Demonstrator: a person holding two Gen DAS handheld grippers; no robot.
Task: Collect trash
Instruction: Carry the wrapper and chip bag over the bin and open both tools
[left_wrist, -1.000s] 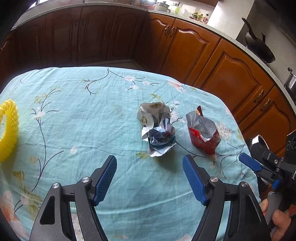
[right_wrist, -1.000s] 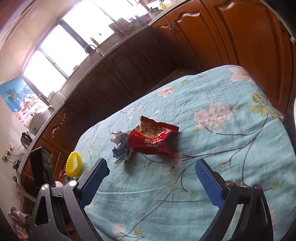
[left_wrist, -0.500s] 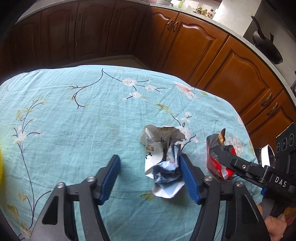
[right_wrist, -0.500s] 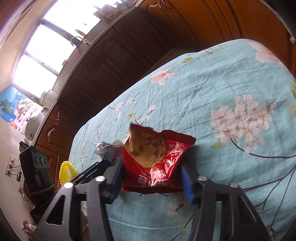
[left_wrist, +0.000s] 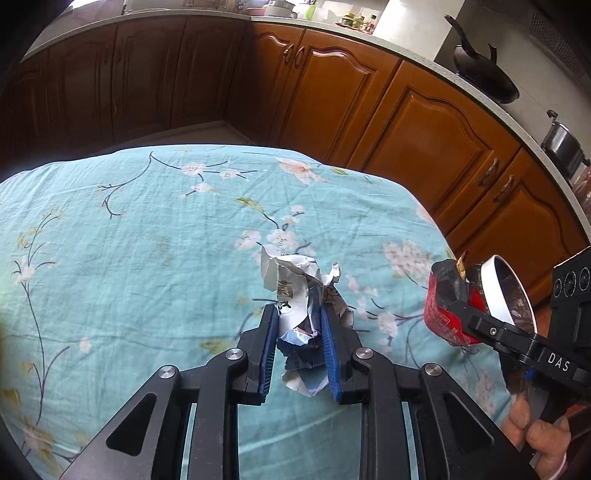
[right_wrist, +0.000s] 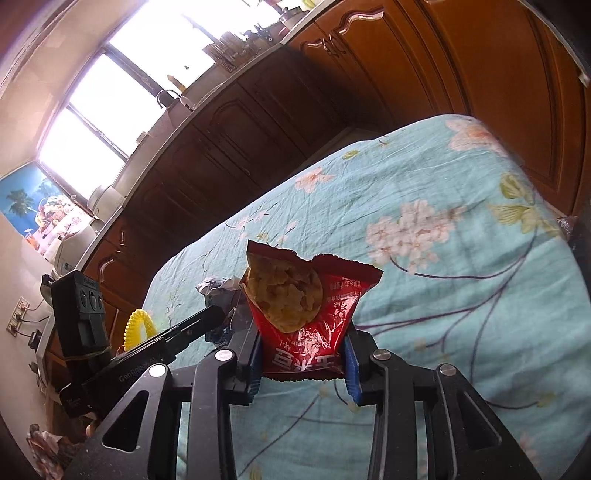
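Our left gripper (left_wrist: 299, 347) clamps the crumpled white-blue foil wrapper (left_wrist: 299, 314), right gripper (right_wrist: 303, 363) pinches the open red chip bag (right_wrist: 306, 314); tilting it risks spilling chips.

Domestic kitchen. Evidence: brown wooden cabinets (left_wrist: 424, 122) beneath a continuous countertop (left_wrist: 436, 66), black wok (left_wrist: 480, 77), sink tap (right_wrist: 173, 96) under a window (right_wrist: 122, 88), and a floral-clothed tabletop (left_wrist: 147, 240).

A crumpled silver-white wrapper (left_wrist: 299, 317) with dark blue print sits low in the centre of the left wrist view, squeezed narrow and standing upward. A red snack bag (right_wrist: 306, 314), torn open at its top, stands upright at the centre of the right wrist view, pale chips printed on its front.
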